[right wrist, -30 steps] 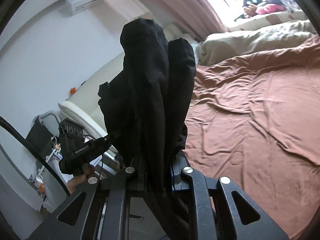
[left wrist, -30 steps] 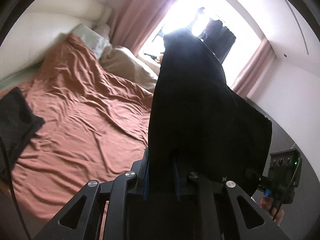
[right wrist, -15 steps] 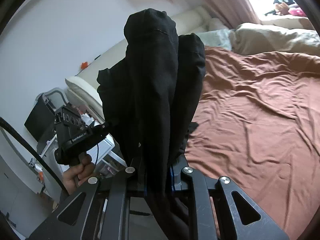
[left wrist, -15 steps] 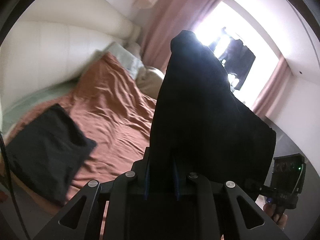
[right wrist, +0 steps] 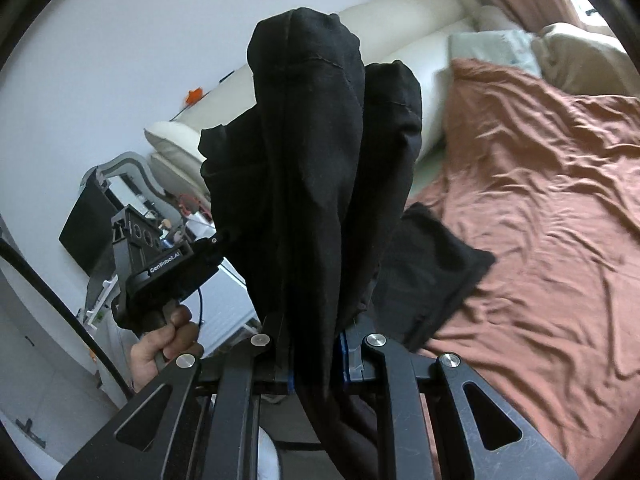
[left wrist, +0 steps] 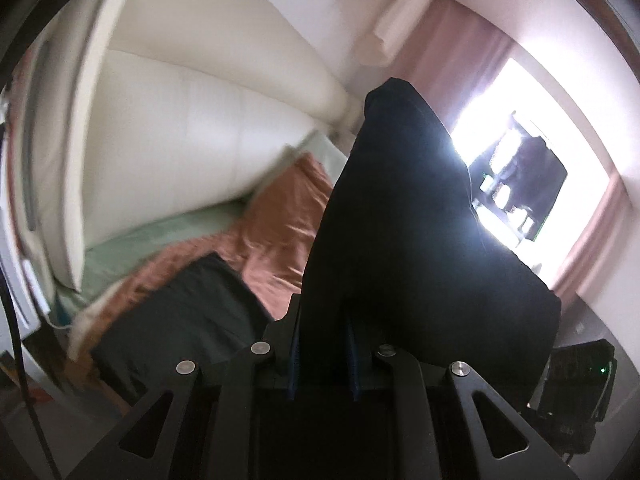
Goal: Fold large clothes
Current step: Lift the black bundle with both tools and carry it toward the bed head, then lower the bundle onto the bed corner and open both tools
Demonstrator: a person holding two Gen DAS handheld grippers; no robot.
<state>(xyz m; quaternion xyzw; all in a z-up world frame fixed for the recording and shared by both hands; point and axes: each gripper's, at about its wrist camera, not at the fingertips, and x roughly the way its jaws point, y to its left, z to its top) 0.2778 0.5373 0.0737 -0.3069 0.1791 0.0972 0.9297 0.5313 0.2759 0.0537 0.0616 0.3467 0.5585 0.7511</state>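
Observation:
A black garment (left wrist: 404,248) hangs folded between both grippers, held in the air beside the bed. My left gripper (left wrist: 322,354) is shut on one end of it. My right gripper (right wrist: 316,360) is shut on the other end, where the cloth (right wrist: 316,168) bunches in thick folds over the jaws. The left gripper's body (right wrist: 160,264) shows in the right wrist view, and the right gripper's body (left wrist: 576,384) shows in the left wrist view. A second dark garment (left wrist: 180,312) lies folded flat on the near corner of the bed; it also shows in the right wrist view (right wrist: 432,276).
The bed has a wrinkled rust-brown sheet (right wrist: 540,208) and a cream padded headboard (left wrist: 200,132). Pillows (right wrist: 580,56) lie by the window end. Pink curtains (left wrist: 452,48) frame a bright window. White drawers and clutter (right wrist: 224,300) stand beside the bed.
Both grippers have swung left toward the headboard with the black garment still held. The folded dark garment on the bed now lies closer below them.

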